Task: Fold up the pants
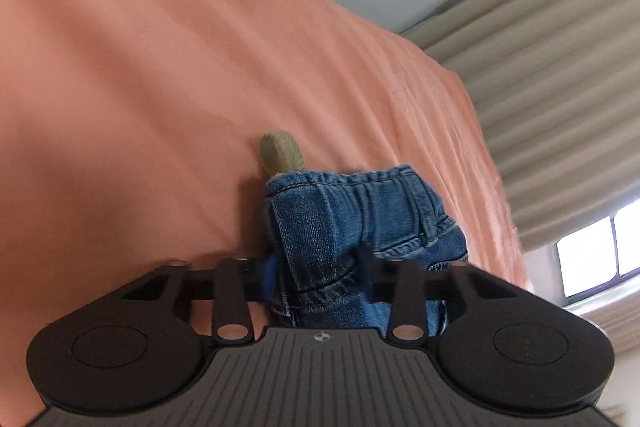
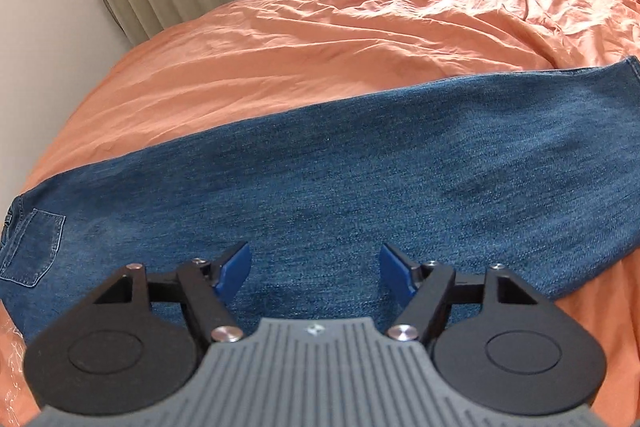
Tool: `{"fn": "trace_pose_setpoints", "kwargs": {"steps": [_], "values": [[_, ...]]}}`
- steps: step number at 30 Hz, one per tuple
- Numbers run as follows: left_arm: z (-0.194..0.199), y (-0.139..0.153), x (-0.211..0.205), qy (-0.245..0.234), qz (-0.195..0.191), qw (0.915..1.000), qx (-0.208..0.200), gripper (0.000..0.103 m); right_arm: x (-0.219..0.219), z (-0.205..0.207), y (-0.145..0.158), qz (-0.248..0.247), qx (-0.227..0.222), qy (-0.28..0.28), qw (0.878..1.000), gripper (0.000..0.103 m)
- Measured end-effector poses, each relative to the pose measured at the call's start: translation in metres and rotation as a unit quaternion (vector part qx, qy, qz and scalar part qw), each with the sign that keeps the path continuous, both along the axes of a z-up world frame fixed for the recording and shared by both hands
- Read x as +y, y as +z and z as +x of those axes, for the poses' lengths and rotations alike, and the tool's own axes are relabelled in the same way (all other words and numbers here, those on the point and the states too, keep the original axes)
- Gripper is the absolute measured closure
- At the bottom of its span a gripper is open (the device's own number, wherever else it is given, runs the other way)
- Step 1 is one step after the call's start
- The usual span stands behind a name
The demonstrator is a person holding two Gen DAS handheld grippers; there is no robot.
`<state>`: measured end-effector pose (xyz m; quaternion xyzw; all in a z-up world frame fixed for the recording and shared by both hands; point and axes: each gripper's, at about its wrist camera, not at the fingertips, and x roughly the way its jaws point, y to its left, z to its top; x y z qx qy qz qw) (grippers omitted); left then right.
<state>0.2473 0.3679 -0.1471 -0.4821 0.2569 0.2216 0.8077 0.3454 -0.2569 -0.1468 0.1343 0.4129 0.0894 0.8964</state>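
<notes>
Both fingers [image 1: 276, 279] pinch bunched jeans [image 1: 352, 219] — left.

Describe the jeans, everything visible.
The jeans are mid-blue denim with lighter stitching, lying flat across the orange bedsheet, legs stacked lengthwise, hem to the picture's right. A patch back pocket shows at the left end. The left gripper is clamped on a bunched waistband section, seams and elastic gathers visible; a tan label sticks out above it. The right gripper hangs open over the leg.
</notes>
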Motion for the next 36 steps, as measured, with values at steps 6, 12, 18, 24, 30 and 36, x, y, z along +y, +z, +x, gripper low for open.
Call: {"fn": "trace_pose_setpoints", "kwargs": {"steps": [6,12,18,24,30,36], "values": [[0.027,0.076,-0.038,-0.075,0.179,0.9809,0.019,0.082,-0.007,0.001,-0.001,0.005,0.006,-0.003,1.0,0.039],[0.058,0.012,-0.026,-0.056,0.173,0.975,0.128,0.082,-0.018,0.004,-0.006,0.008,0.016,-0.017,1.0,0.04],[0.066,0.013,-0.028,-0.057,0.193,0.9637,0.175,0.036,-0.027,0.008,-0.007,0.03,0.025,-0.027,0.999,0.039],[0.053,0.074,-0.068,-0.124,0.255,0.9458,0.158,0.032,-0.054,-0.003,0.003,0.083,0.021,-0.062,0.994,0.038],[0.049,0.134,-0.143,-0.217,0.291,0.9258,0.106,0.035,-0.124,-0.022,0.008,0.163,0.025,-0.161,0.973,0.041],[0.055,0.16,-0.232,-0.309,0.299,0.9,0.072,0.044,-0.204,-0.037,0.008,0.222,0.04,-0.252,0.941,0.062]]}}
